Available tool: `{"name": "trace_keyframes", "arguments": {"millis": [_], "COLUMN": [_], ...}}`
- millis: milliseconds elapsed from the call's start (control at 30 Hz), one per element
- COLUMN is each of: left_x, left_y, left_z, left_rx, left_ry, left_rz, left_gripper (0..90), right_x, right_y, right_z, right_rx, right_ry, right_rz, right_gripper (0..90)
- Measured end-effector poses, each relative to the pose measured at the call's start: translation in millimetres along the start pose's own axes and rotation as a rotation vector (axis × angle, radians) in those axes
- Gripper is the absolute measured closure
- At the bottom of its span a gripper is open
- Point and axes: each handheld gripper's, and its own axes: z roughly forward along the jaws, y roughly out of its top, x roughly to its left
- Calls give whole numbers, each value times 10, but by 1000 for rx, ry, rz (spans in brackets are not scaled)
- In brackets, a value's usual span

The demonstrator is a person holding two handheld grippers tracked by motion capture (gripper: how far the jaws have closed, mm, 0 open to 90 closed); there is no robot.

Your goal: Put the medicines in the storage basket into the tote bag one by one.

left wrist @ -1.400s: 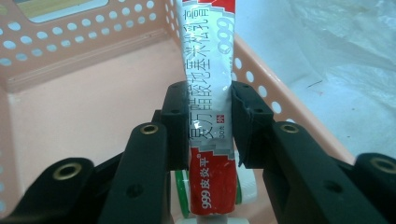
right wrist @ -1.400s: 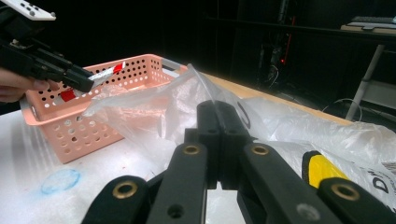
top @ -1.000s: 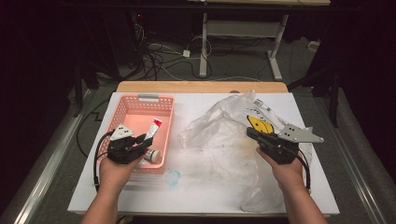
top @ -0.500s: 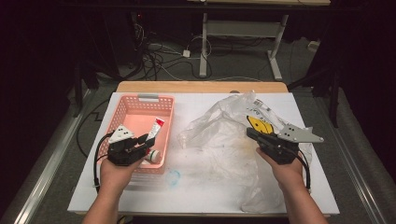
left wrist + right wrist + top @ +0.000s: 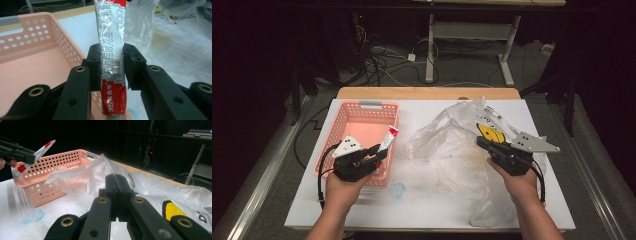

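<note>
Looking down from the high view, the left gripper hovers over the near right corner of the pink basket, its jaws clamped on a red and silver tube that sticks up past the basket's right rim. The right gripper sits over the crumpled clear plastic bag on the white table, jaws together.

From the left gripper view, the tube stands upright between the two black pads, which press its sides near the lower half; the basket lies to the left, the bag to the right.

From the right gripper view, the jaws meet with nothing visible between them, the bag spreads just ahead, and beyond it the basket and the tube held above it.
</note>
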Motion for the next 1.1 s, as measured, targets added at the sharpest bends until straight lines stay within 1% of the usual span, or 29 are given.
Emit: {"name": "trace_keyframes", "arguments": {"millis": [133,200,233,300,400,533,600,667,900,1100], "left_x": [-102,-136,-156,-190,-219,-255,-282,-320,-488,-622], "left_y": [21,36,46,59,62,59,57,59,76,54], "left_z": [38,43,38,29,34,69,86,106,252,399], "left_rx": [2,-4,-9,-15,-15,-5,-8,-6,17,55], "left_ry": [-33,-67,-73,-74,-80,-90,-100,-107,-154,-182], "left_rz": [17,9,12,23,26,34,32,39,69,95], "left_gripper": [678,678,678,678,678,678,678,678,678,678], "right_x": [7,13,17,23,23,32,35,40,57,69], "right_y": [4,7,9,8,2,3,5,10,17,27], "right_z": [6,12,14,20,39,54,55,54,66,73], "right_rx": [-3,-7,-7,-9,-6,-6,-7,-12,-12,-18], "right_ry": [0,0,-2,-2,-2,2,1,2,5,9], "right_rz": [1,1,1,11,11,10,7,13,7,16], "right_gripper": [900,900,900,900,900,900,900,900,900,900]}}
